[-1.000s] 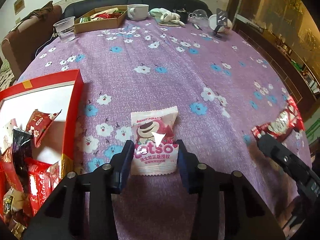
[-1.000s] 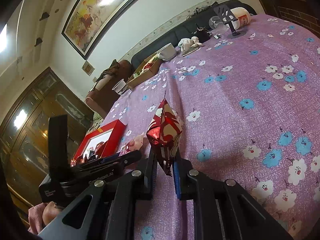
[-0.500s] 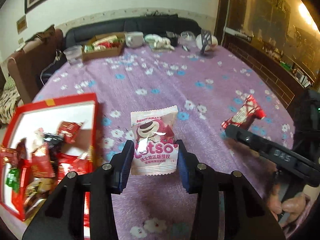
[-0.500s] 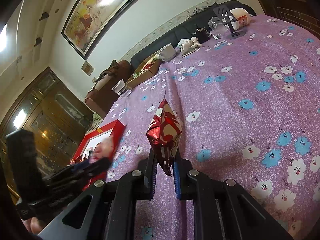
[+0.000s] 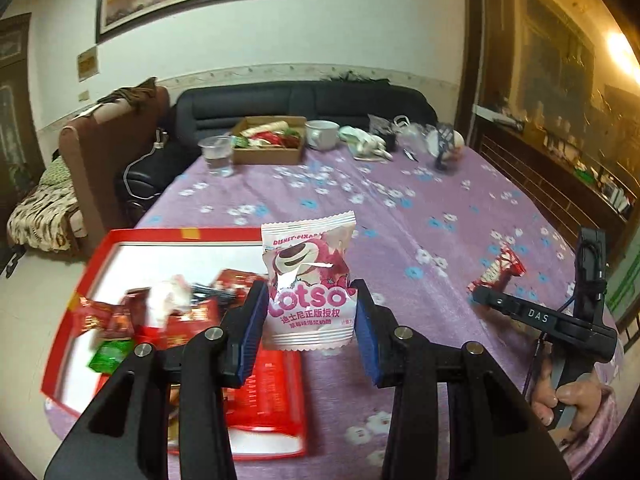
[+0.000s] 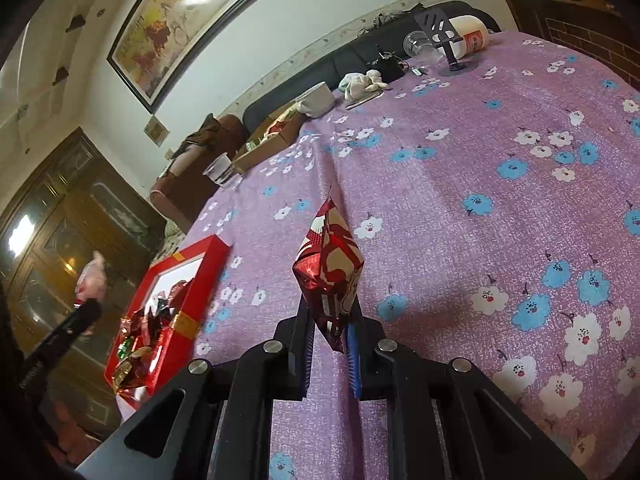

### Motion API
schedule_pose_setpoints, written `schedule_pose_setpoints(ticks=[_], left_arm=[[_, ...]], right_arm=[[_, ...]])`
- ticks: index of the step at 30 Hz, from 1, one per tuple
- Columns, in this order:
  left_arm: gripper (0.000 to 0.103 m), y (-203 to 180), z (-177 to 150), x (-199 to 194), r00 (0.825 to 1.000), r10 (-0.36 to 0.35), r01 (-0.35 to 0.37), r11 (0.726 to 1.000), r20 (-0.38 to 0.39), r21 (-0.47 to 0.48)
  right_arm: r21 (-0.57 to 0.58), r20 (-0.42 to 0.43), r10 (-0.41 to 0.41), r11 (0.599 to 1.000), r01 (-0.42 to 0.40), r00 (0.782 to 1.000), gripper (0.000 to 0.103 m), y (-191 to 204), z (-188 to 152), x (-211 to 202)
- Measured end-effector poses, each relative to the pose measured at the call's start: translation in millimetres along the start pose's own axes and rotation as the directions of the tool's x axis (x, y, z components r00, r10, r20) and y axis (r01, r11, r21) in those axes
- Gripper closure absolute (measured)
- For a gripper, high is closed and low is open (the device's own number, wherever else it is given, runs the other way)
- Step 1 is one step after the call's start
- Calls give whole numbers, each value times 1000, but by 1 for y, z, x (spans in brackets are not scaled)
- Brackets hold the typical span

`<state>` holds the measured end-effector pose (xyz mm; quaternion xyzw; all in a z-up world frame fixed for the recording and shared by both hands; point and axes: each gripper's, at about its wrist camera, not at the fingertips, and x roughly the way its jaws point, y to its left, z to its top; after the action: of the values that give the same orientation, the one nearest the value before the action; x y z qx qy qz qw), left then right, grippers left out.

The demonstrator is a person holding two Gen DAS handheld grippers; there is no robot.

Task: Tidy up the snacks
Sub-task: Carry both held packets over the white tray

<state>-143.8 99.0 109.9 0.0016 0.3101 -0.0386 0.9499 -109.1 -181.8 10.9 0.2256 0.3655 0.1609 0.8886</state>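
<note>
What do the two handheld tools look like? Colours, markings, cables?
Both are matte black frames with silver screws and blue pads on the fingers: left tool, right tool. From the left camera, the right tool's body reads "DAS" in white, with a thin dark cable beside it.

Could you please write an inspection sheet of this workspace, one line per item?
Surface: table under purple flowered cloth.
Job's things: pink packet in left gripper; red packet in right gripper; red box part filled with snacks.
Clutter: cardboard box, plastic cup, mug, phone stand.
Grippers: both shut on packets.
Cables: cord beside the sofa.
Surroundings: painting, wooden cabinets.
</note>
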Motion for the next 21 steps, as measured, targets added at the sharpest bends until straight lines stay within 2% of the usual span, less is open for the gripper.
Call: schedule_pose_setpoints(ticks=[10, 15, 21], left_arm=[[63, 43, -10, -13, 997, 72, -71, 995, 27, -66], [63, 61, -16, -13, 993, 113, -110, 990, 27, -89], [63, 84, -23, -12, 990, 142, -139, 982, 19, -125]], right_arm=[[-90, 28, -79, 993, 82, 996, 88, 26, -4, 2], [-166, 8, -47, 985, 47, 999, 88, 62, -8, 12], [-275, -7, 32, 961, -32, 999, 89, 123, -10, 20]])
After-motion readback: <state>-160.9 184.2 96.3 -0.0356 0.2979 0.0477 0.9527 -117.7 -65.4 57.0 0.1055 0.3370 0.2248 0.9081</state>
